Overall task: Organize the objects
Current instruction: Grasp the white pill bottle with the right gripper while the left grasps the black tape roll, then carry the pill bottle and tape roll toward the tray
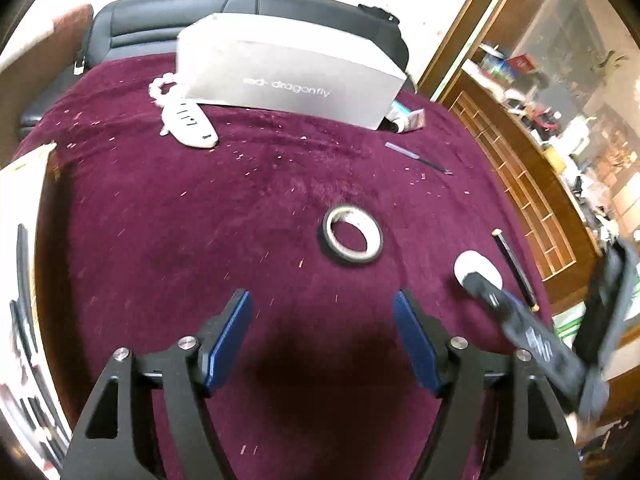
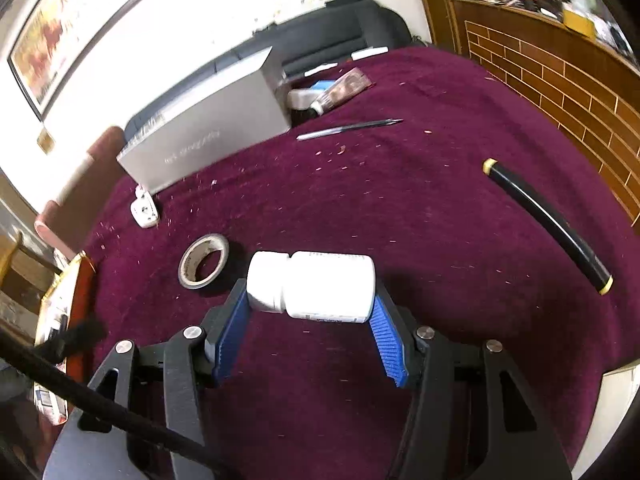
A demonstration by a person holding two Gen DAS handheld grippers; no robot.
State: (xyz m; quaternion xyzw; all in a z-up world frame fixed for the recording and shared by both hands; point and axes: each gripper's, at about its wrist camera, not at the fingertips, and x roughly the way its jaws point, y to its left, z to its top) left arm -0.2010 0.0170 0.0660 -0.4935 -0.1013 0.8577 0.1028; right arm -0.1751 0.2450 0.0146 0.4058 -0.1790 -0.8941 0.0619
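A white bottle [image 2: 316, 286] lies sideways between the blue pads of my right gripper [image 2: 310, 292], cap to the left. The pads touch its cap and its base, so the gripper is shut on it, just above the maroon cloth [image 2: 400, 208]. The left wrist view shows the same bottle [image 1: 478, 270] at the right, with the blurred right gripper [image 1: 520, 320] behind it. My left gripper [image 1: 322, 296] hangs open over bare cloth with nothing between its fingers. A roll of tape [image 1: 352, 236] lies flat just beyond its fingertips; in the right wrist view the roll [image 2: 203, 262] is left of the bottle.
A grey box [image 1: 288, 68] stands at the table's far side, a white power strip [image 1: 192, 122] at its left end. A thin pen-like tool [image 2: 348, 128] and a brown tube [image 2: 340, 88] lie near the box. A black rod with yellow ends [image 2: 548, 226] lies at the right.
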